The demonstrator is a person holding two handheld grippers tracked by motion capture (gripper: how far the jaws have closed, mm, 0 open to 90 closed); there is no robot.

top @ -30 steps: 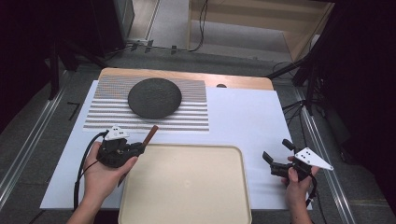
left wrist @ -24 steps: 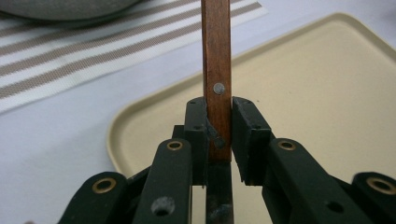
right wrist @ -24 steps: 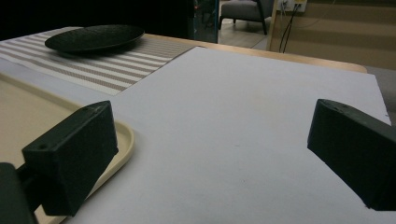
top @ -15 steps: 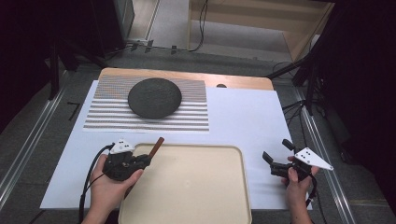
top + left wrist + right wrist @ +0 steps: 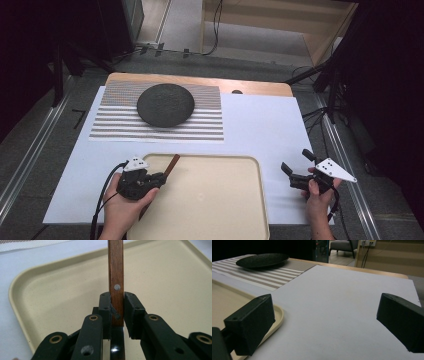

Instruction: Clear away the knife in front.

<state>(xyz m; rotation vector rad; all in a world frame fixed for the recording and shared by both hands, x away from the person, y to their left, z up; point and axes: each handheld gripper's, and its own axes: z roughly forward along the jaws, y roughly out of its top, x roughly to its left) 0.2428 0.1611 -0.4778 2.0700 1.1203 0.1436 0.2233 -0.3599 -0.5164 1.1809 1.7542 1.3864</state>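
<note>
white table sheet (image 5: 260, 125) under dim light | my left gripper (image 5: 161, 176) is clamping the wooden knife handle (image 5: 116, 277), holding it over the beige tray's (image 5: 215, 200) left edge | my right gripper (image 5: 296, 167) is resting spread wide, holding nothing, right of the tray

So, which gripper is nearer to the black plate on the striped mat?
Left. The left gripper, holding a wooden handle, is just below the mat, over the tray's left corner. The right gripper is farther, off to the plate's lower right.
</note>
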